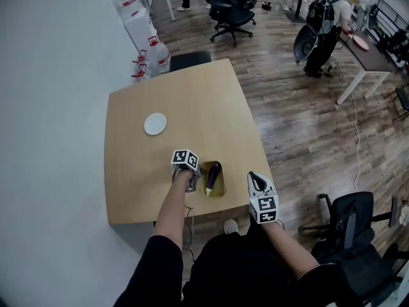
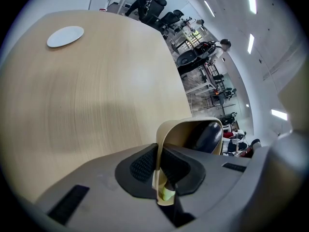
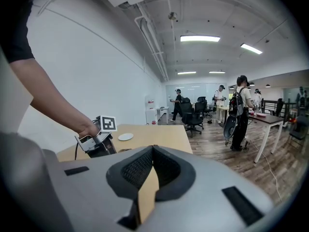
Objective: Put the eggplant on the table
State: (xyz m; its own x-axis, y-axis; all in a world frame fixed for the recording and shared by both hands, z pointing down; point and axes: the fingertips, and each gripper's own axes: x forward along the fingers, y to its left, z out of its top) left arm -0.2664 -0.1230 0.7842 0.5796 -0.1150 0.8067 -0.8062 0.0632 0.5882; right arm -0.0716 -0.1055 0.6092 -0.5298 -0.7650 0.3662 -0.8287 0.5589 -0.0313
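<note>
A dark purple eggplant [image 1: 212, 173] with a yellow-green stem end lies in a small tan bowl [image 1: 217, 188] near the front edge of the wooden table [image 1: 192, 94]. My left gripper [image 1: 197, 183] is shut on the bowl's left rim. In the left gripper view the bowl's rim [image 2: 166, 134] is pinched between the pads of the left gripper [image 2: 158, 164], and the eggplant [image 2: 208, 135] shows inside. My right gripper [image 1: 255, 179] hovers off the table's front right corner, to the right of the bowl, shut with nothing in it. The right gripper [image 3: 153, 151] looks across the table at the left gripper [image 3: 99, 146].
A white plate [image 1: 154, 123] sits on the table's far left part. A black chair [image 1: 190, 59] and water jugs [image 1: 152, 55] stand behind the table. An office chair [image 1: 351, 226] is at my right. A person [image 1: 326, 31] stands by another desk further off.
</note>
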